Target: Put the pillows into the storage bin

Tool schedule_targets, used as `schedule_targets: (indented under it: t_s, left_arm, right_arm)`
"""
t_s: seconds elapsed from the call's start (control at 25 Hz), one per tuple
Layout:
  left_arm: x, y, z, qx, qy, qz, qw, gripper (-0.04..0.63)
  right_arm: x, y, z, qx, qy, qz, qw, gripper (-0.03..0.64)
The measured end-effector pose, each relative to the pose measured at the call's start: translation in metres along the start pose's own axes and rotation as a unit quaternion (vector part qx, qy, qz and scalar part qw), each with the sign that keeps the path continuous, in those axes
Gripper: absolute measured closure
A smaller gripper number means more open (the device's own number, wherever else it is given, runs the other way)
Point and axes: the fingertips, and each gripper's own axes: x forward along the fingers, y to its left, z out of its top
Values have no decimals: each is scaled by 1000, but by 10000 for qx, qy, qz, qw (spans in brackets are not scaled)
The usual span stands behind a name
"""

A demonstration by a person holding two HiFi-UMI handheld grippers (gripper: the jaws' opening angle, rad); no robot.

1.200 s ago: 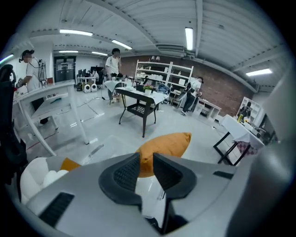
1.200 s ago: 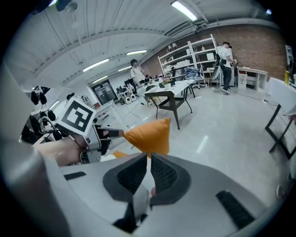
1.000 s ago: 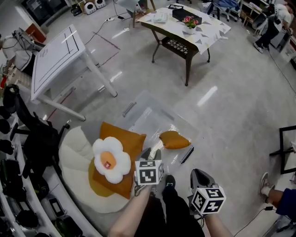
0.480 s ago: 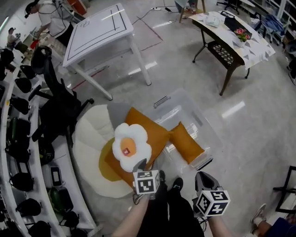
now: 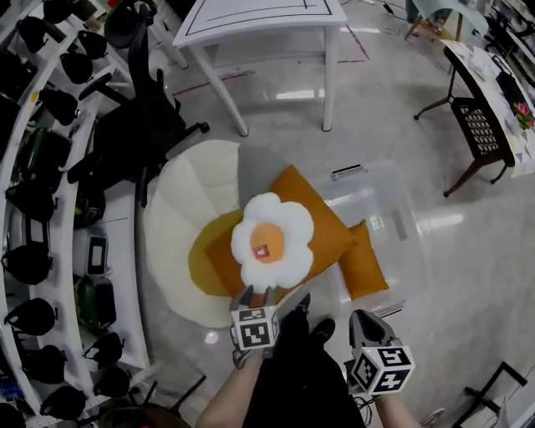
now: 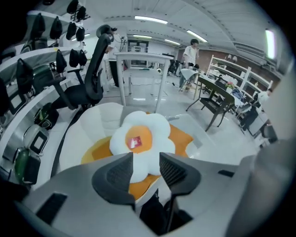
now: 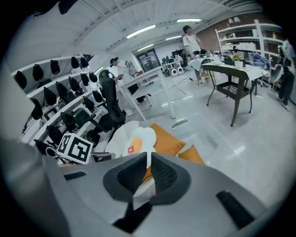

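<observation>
A white flower pillow (image 5: 272, 242) with an orange centre lies on a square orange pillow (image 5: 313, 219), both on a big white and yellow floor cushion (image 5: 188, 217). A smaller orange pillow (image 5: 362, 263) sits in the clear storage bin (image 5: 399, 219) to the right. My left gripper (image 5: 251, 295) hovers at the flower pillow's near edge; its jaws have just been opening and nothing is between them. In the left gripper view the left gripper (image 6: 146, 159) frames the flower pillow (image 6: 138, 134). My right gripper (image 5: 361, 318) hangs near the bin's front corner, shut and empty.
A white table (image 5: 259, 12) stands beyond the cushion, with a black office chair (image 5: 142, 117) at its left. Curved shelves with headsets (image 5: 42, 209) line the left side. A dark side table (image 5: 485, 125) stands far right. The person's dark legs (image 5: 292, 368) are below.
The head view has swung left, bringing the flower pillow to the middle. Both grippers moved left, from in front of the bin; the left one now sits at the flower pillow's near edge.
</observation>
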Motion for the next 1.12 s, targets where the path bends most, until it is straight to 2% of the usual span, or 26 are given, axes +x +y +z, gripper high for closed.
schedule_targets:
  t_s: [0.2,0.36,0.44,0.76,0.92,1.12]
  left_arm:
    - [29,47,-24,-661,157,45,9977,419]
    - [54,72,-51,-1448,308,29,9890,393]
    - [74,84,-61,-1692,359,2,9849,384]
    - [136,107,-86,-2170,560,-144,9745,360]
    - [156,104,-94,-2517,715,-442,9641,357]
    - [176,98,-103,-2412,1004,-791,9620,359]
  right_arm:
    - [53,39,-8,-358,438,294,9980,591]
    - [90,63,-24,-698,880,545,9922,591]
    - [113,72,-32,-749,994,621,9903,592]
    - [163,90,-52,-679,1275,697,9870,595]
    - [171,83,-60,-541,1369,618,9872,597]
    - [170,70,-68,-427,1431,465,9877,597]
